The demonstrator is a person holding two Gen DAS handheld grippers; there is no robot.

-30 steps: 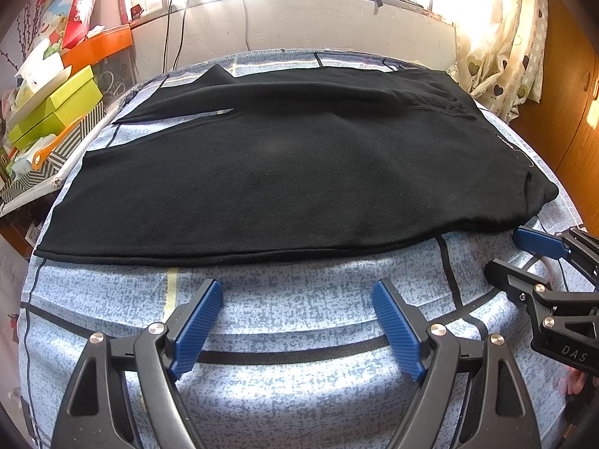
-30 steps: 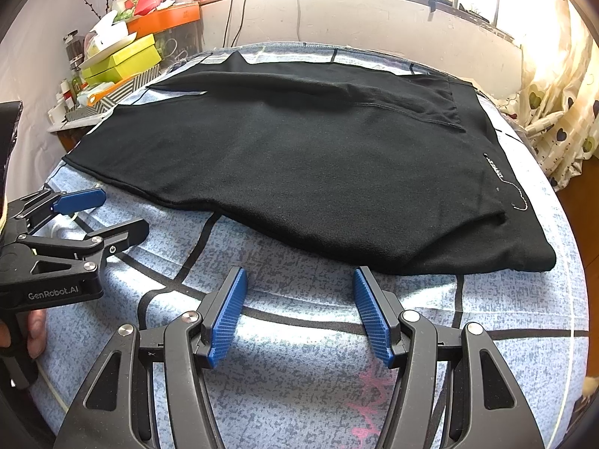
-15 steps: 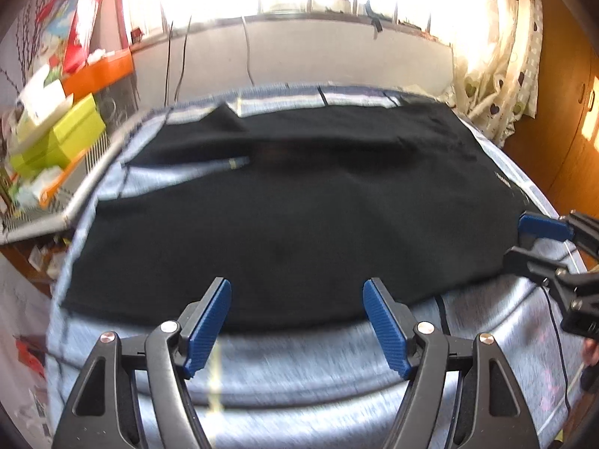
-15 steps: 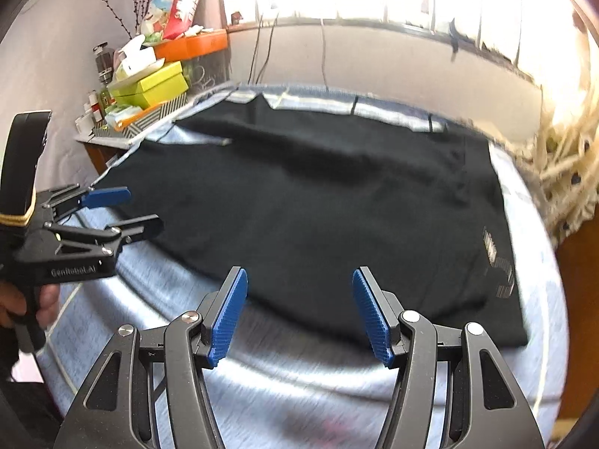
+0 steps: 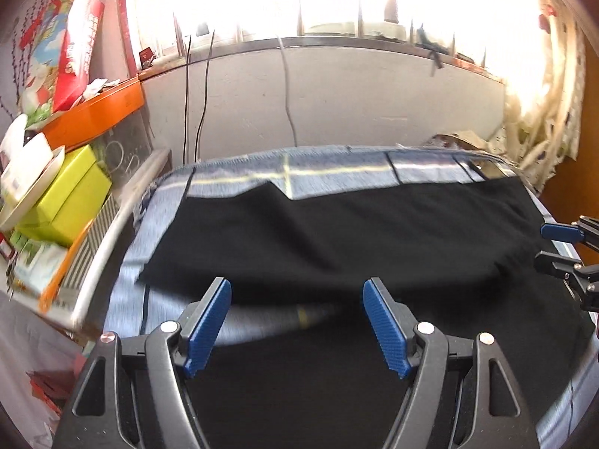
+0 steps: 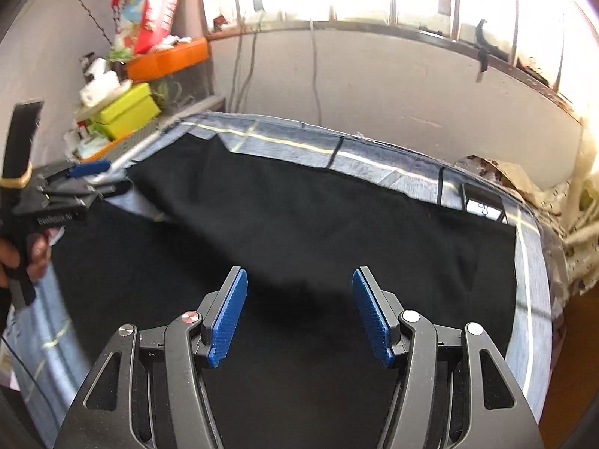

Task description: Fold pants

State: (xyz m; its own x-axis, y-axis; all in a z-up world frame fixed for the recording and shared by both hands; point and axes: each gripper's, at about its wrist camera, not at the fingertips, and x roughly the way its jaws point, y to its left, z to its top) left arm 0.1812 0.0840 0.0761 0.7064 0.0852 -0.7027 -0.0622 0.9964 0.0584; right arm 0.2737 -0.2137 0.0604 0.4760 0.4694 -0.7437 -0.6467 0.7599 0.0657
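Note:
Black pants (image 5: pixel 355 232) lie spread flat on a blue-grey patterned cover (image 5: pixel 329 176). A wedge of cover (image 5: pixel 269 318) shows between the two legs. My left gripper (image 5: pixel 295 288) hangs open above the near leg, with nothing between its blue pads. In the right wrist view the pants (image 6: pixel 318 224) fill the middle, and my right gripper (image 6: pixel 299 277) stands open above them, also holding nothing. Each gripper shows in the other's view: the right gripper (image 5: pixel 558 247) at the right edge and the left gripper (image 6: pixel 86 179) at the left, held by a hand (image 6: pixel 22 258).
A cluttered shelf with green boxes (image 5: pixel 67 194) and an orange tray (image 5: pixel 97 116) stands along the left side. A grey wall (image 5: pixel 355 104) with hanging cables and a bright window lies behind. A curtain (image 5: pixel 543 138) hangs at the right. A dark device (image 6: pixel 483 205) lies at the cover's far right.
Both grippers have moved forward and upward from the cover's near edge to above the pants. The views now take in the far edge, the wall and the window.

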